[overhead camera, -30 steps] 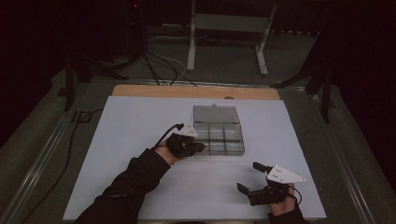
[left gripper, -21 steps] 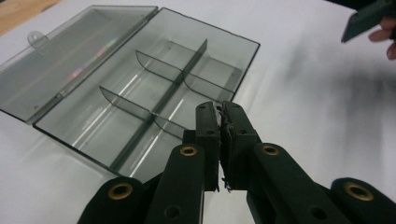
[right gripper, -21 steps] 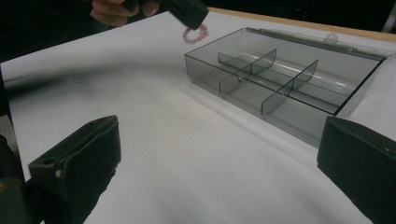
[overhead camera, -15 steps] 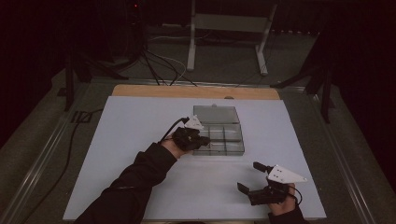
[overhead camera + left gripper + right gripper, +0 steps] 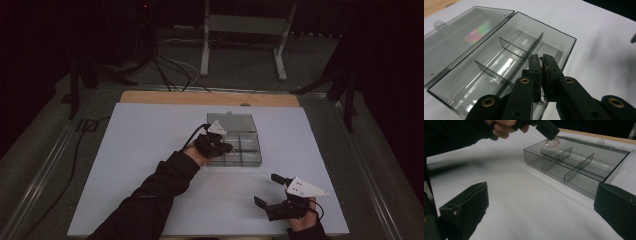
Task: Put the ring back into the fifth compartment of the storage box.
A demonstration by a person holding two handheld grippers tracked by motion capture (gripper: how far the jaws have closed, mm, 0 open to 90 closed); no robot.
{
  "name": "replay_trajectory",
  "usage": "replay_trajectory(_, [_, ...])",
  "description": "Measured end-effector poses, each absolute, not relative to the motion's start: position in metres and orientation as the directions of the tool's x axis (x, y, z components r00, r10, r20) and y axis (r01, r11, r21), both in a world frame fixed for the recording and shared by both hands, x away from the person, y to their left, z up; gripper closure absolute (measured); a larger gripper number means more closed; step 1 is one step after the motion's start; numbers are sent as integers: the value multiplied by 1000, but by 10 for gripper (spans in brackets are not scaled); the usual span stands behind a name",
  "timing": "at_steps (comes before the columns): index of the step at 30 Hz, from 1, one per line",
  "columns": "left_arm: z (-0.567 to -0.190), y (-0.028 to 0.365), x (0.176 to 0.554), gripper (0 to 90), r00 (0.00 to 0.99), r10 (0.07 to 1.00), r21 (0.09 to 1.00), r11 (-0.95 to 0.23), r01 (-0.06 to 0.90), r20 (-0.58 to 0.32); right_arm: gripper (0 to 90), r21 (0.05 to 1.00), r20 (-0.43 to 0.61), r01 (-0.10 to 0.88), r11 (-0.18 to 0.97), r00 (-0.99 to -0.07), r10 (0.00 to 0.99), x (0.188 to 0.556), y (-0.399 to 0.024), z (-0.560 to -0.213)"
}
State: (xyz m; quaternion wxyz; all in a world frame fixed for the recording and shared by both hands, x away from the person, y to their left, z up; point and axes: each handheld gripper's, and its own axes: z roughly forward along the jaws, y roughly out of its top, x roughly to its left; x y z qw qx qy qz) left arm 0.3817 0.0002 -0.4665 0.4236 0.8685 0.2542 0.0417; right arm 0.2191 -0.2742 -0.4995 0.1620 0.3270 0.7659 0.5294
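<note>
Ring [image 5: 552, 143], small and thin, hangs from the closed jaws of the left gripper [image 5: 226, 147], just above the box. Nearest the person, the right gripper [image 5: 272, 191] sits low over the white table [image 5: 150, 150] with its jaws wide apart and nothing between them. Farther off, the left gripper pinches the ring over a section of the clear grey box [image 5: 248, 150]. Behind that, the box's lid [image 5: 466, 32] lies open and flat.
</note>
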Motion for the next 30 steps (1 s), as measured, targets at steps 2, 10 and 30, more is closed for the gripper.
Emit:
replay_trajectory(2, [-469,-2,384,884,864,483,754,-513,411,-142,0,917,98,329,226,-734,673,219,-274,-499])
replay_trajectory(10, [-477,-14,388,883,852,503,742,-515,429,-143,0,918,99,327,224,-736,670,219,-274,-499])
replay_trajectory(30, [-486,-21,394,808,788,585,668,-512,541,-190,0,916,95,329,231,-736,671,219,-274,-499])
